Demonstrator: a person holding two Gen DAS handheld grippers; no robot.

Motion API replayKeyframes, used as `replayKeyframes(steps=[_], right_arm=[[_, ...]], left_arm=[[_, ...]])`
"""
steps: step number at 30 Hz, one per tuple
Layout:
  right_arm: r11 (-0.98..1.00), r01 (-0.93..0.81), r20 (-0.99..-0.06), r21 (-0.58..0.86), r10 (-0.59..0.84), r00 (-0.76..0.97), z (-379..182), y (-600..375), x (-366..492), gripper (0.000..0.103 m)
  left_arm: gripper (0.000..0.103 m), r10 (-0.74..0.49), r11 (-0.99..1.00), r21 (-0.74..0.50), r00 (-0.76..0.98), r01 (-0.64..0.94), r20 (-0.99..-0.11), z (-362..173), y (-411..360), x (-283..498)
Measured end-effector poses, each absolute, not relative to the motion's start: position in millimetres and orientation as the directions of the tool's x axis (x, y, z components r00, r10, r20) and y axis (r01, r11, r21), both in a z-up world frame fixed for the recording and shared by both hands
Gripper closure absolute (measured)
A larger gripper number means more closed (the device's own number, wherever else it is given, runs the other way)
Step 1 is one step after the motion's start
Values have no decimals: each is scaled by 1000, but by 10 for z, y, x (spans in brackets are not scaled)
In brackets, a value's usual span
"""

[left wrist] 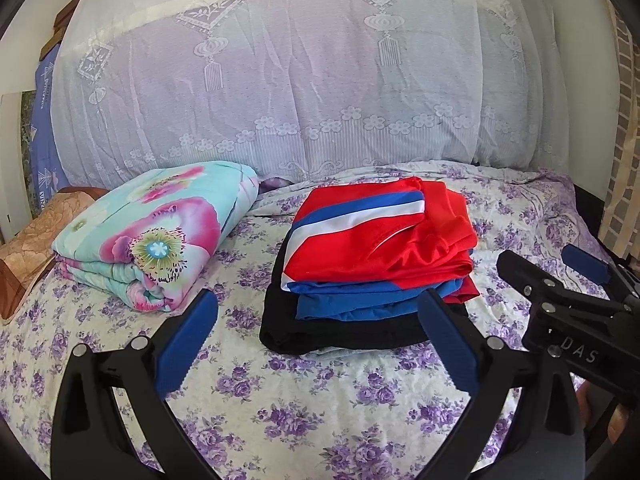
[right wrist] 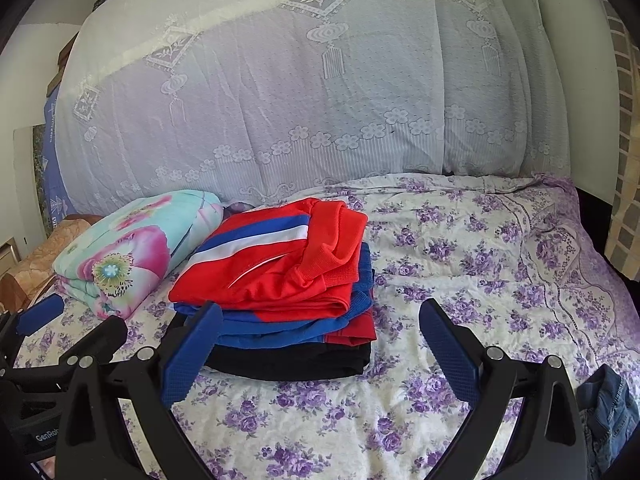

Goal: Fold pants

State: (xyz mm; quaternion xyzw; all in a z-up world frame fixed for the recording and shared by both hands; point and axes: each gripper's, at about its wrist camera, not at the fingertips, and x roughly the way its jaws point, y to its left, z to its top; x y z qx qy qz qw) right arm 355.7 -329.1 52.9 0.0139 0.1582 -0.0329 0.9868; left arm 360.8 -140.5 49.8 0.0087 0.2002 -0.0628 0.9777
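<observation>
A stack of folded clothes lies on the bed: red pants with blue and white stripes (left wrist: 380, 236) on top, a blue layer, and a black garment (left wrist: 320, 328) at the bottom. The stack also shows in the right wrist view (right wrist: 276, 276). My left gripper (left wrist: 318, 308) is open and empty, just in front of the stack. My right gripper (right wrist: 320, 320) is open and empty, its left finger (right wrist: 192, 348) in front of the stack's near corner. The right gripper also shows at the right of the left wrist view (left wrist: 560, 276).
A folded floral quilt (left wrist: 156, 232) lies left of the stack. A lace-covered bedding pile (left wrist: 280, 80) stands behind. The bed sheet (left wrist: 320, 400) has purple flowers. Blue denim cloth (right wrist: 608, 408) sits at the bed's right front edge.
</observation>
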Motion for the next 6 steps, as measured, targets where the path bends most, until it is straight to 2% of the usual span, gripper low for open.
replayKeyframes(steps=[6], right_arm=[[998,66,-315,23,-56,948,533,-3297,3560,4]], left_arm=[[5,-127,991,-25,905,128,-406,496,-1377,3625]])
